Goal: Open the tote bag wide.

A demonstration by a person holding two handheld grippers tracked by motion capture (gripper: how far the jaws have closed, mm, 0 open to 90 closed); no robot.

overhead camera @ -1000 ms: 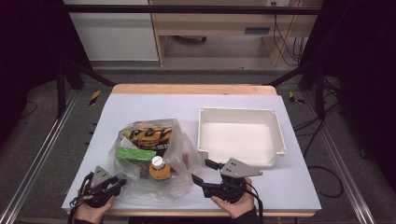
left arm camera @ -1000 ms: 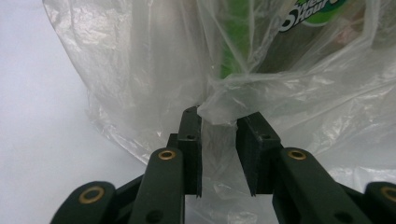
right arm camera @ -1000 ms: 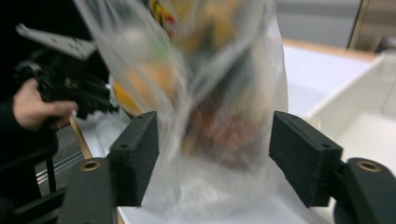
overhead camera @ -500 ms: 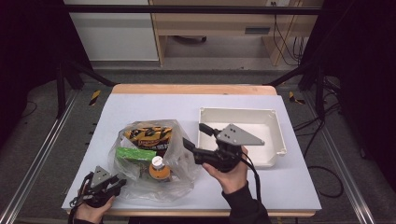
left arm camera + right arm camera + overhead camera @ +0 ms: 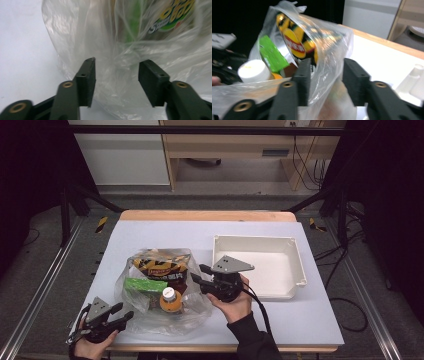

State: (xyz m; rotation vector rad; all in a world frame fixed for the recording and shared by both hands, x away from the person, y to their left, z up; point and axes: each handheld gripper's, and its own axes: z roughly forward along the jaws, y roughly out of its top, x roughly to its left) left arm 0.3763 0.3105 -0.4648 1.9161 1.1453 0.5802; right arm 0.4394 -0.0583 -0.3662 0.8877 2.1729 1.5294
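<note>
a clear plastic bag [image 5: 162, 292] is lying on the white bench [image 5: 150, 232], left of the middle and toward the person's edge, with its mouth turned toward the right. inside it a yellow and black chip packet [image 5: 160, 266] is sitting toward the far side, a green packet [image 5: 145, 286] is lying in front of that, and an orange bottle with a white cap [image 5: 170, 299] is standing nearest the person. a shallow white tray [image 5: 295, 251] is resting on the bench just to the right of the bag, apart from it.

the left tool [image 5: 116, 315] is lying low at the near left corner of the bag, held in the person's left hand [image 5: 87, 345]. its jaws have just been opening; in the left gripper view the left tool [image 5: 117, 76] is standing apart with crumpled bag film between the pads, and the pads are not pressing on it.

the right tool [image 5: 199, 274] is hovering at the bag's right edge, between the bag and the tray, held in the person's right hand [image 5: 232, 302]. its jaws have just been closing. in the right gripper view the right tool [image 5: 325, 78] is straddling a raised fold of the bag's film near the mouth, with the chip packet [image 5: 295, 41], the green packet [image 5: 272, 53] and the bottle's white cap [image 5: 253, 71] showing through the plastic beyond; a gap is showing between the film and the right-hand pad, so the pads are not clamping it.
</note>
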